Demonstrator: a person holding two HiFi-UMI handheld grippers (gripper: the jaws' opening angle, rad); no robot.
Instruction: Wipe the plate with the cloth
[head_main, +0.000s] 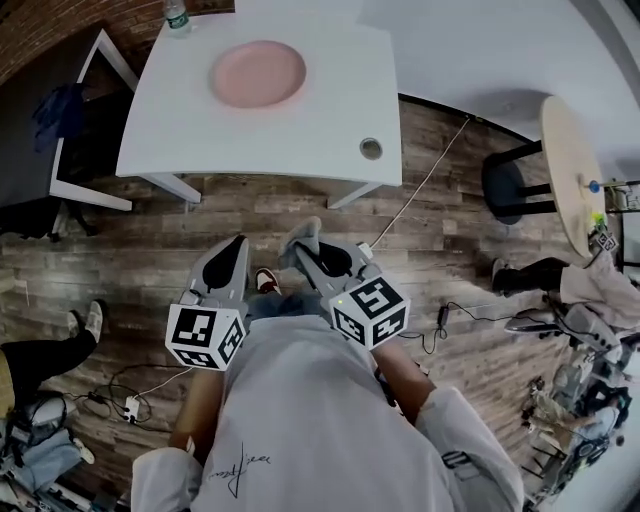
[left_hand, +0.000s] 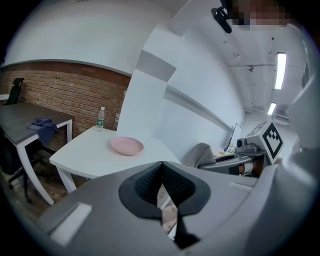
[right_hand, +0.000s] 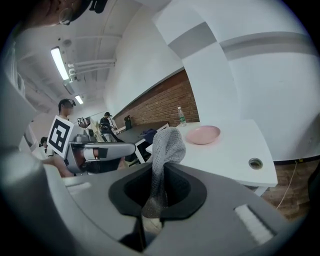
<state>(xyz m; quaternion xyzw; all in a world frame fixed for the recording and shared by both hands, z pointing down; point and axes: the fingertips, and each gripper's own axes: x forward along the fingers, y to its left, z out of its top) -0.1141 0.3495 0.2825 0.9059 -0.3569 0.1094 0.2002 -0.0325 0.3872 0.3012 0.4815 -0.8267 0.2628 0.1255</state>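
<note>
Close to the person's chest, the left hand-held gripper (left_hand: 161, 172) has its jaws pressed together with nothing between them. Just beside it, the right hand-held gripper (right_hand: 156, 180) is clamped on a grey cloth (right_hand: 168, 140), which sticks up out of the jaws. Both hang over the wooden floor (head_main: 300, 210), short of the white surface (head_main: 330, 130). Farther off, the pink plate (head_main: 258, 74) sits on that surface, with a water bottle (head_main: 176, 15) at its far edge.
</note>
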